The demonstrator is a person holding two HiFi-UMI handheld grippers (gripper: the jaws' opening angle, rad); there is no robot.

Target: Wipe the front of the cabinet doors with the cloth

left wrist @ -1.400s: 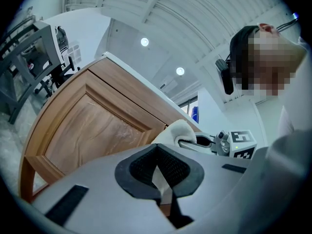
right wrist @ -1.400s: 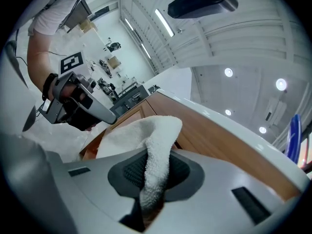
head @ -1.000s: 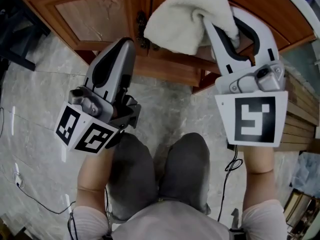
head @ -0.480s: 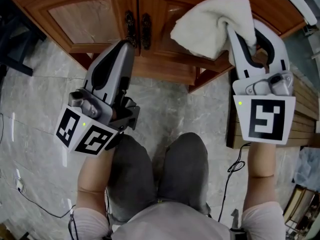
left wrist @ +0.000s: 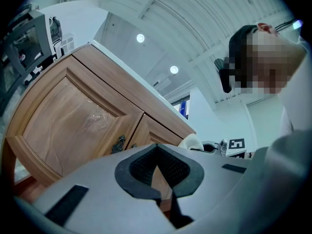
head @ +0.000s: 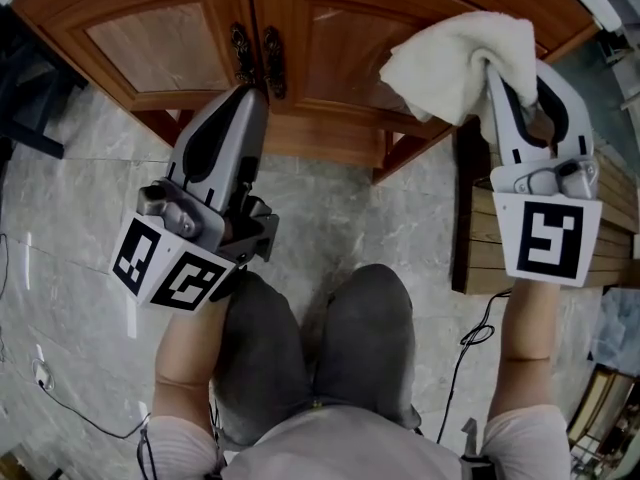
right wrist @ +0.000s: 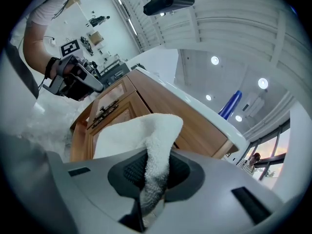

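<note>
The wooden cabinet has a left door and a right door, with two dark handles at the seam. A white cloth hangs bunched against the right door's right edge. My right gripper is shut on it. In the right gripper view the cloth is pinched between the jaws of my right gripper. My left gripper hovers below the handles, shut and empty. In the left gripper view, my left gripper points at the left door.
Grey marble floor lies below the cabinet. A stack of wooden slats stands at the right. A black cable trails by the person's knees. A dark object sits at the far left.
My right gripper has carried the cloth to the right across the right door, away from the handles. The left gripper has stayed where it was.
</note>
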